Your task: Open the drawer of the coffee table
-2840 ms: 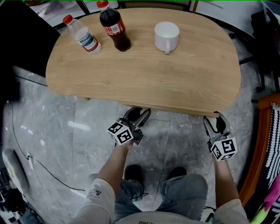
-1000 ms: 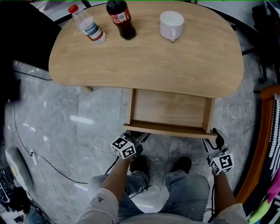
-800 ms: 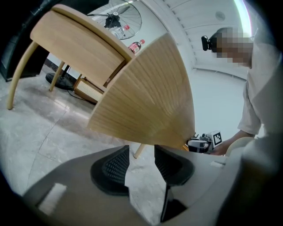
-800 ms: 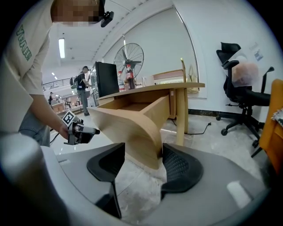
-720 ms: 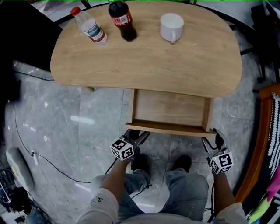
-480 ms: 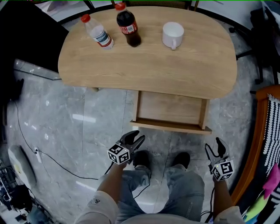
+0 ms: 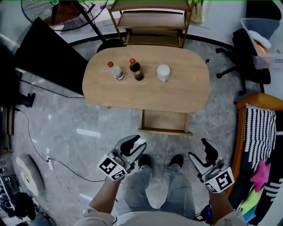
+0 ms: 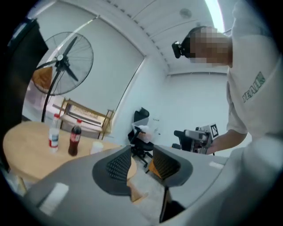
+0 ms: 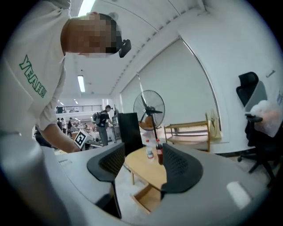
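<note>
1. This is a mock living-room corner set up inside a large lab or office hall, not a real home.
2. The homely props are a low oval wooden surface [image 7: 177, 95] carrying a water bottle [image 7: 116, 70], a cola bottle [image 7: 136, 69] and a white mug [image 7: 163, 73]. A wooden shelf unit [image 7: 152, 20] stands behind it and an orange wooden chair [image 7: 258, 128] with a striped cushion stands to one side.
3. The workplace signs are a black office chair [image 7: 247, 62], a pedestal fan [image 7: 48, 6], a tall black panel [image 7: 44, 57] and a loose cable [image 7: 66, 170] lying across the polished grey stone-tile floor [image 7: 66, 128].
4. The right gripper view shows plain white walls and an open hall beyond, with ceiling strip lights [image 9: 82, 83] and people [image 9: 104, 119] standing there.
</note>
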`<move>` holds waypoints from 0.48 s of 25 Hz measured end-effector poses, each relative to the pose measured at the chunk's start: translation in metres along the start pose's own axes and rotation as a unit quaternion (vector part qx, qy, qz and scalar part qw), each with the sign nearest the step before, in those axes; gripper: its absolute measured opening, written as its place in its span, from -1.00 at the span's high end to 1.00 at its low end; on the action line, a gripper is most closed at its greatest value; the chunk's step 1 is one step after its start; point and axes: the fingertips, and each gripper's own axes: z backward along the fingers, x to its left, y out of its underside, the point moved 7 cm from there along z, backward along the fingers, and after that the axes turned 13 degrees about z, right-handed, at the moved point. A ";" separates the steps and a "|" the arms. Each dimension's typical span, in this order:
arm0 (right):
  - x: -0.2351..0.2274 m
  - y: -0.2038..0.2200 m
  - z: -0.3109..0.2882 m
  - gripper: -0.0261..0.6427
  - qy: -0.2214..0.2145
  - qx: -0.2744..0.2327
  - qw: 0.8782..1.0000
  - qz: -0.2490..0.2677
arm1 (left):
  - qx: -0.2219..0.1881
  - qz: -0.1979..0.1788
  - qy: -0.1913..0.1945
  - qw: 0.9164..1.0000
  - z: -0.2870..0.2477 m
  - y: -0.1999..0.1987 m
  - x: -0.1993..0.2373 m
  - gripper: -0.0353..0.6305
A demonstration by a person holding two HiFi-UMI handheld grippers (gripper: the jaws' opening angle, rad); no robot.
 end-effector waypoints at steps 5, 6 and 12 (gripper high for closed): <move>0.016 -0.135 -0.019 0.15 -0.025 -0.039 0.999 0.022 | -0.037 -0.055 0.035 0.997 -0.001 -0.133 -0.102 0.49; 0.016 -0.158 -0.022 0.15 -0.029 -0.046 0.998 0.028 | -0.041 -0.068 0.042 0.996 -0.003 -0.153 -0.120 0.55; 0.006 -0.274 -0.034 0.19 -0.031 -0.096 0.992 0.075 | -0.075 -0.114 0.076 0.988 -0.014 -0.242 -0.202 0.80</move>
